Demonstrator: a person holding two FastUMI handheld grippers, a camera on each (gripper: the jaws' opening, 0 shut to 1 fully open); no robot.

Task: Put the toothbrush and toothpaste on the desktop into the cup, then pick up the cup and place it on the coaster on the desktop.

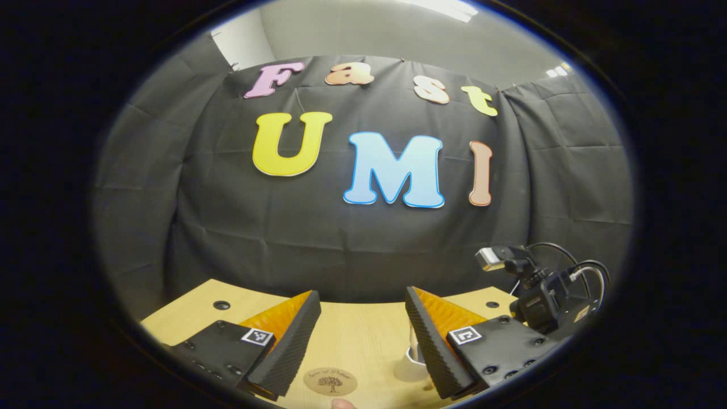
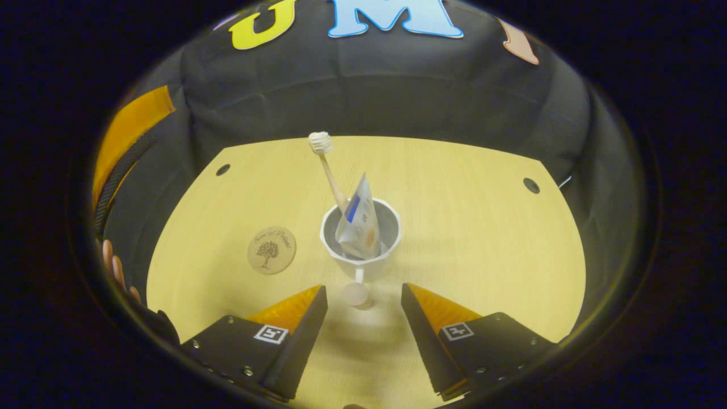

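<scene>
On the wooden desktop (image 2: 466, 238), directly ahead of your right gripper (image 2: 363, 318), the white cup (image 2: 362, 241) is standing upright, with its handle (image 2: 356, 291) pointing back toward the gap between the two fingers. You are holding that gripper with its fingers spread wide, gripping nothing, and poised above and just short of the cup; the handle's rounded end is lying between the fingertips without touching either. Inside the cup, the toothbrush (image 2: 328, 170) is leaning away from you with its bristle head up, and the toothpaste (image 2: 358, 218) tube is standing beside it, tilted against the rim. To the left of the cup, near but apart from it, the round coaster (image 2: 272, 250) with a tree design is lying flat on the bare wood. At the far left edge of the right gripper view, part of your other gripper and the fingers of a hand (image 2: 116, 272) are showing beside the desktop.

In the left gripper view, you are holding your left gripper (image 1: 363, 341) open as well, raised and facing the booth wall. The coaster (image 1: 330, 380) is lying below and between its fingers, and part of the cup (image 1: 410, 366) is peeking out just inside the right-hand finger. Your right gripper's body (image 1: 545, 301), with its cables, is showing at the right.
</scene>
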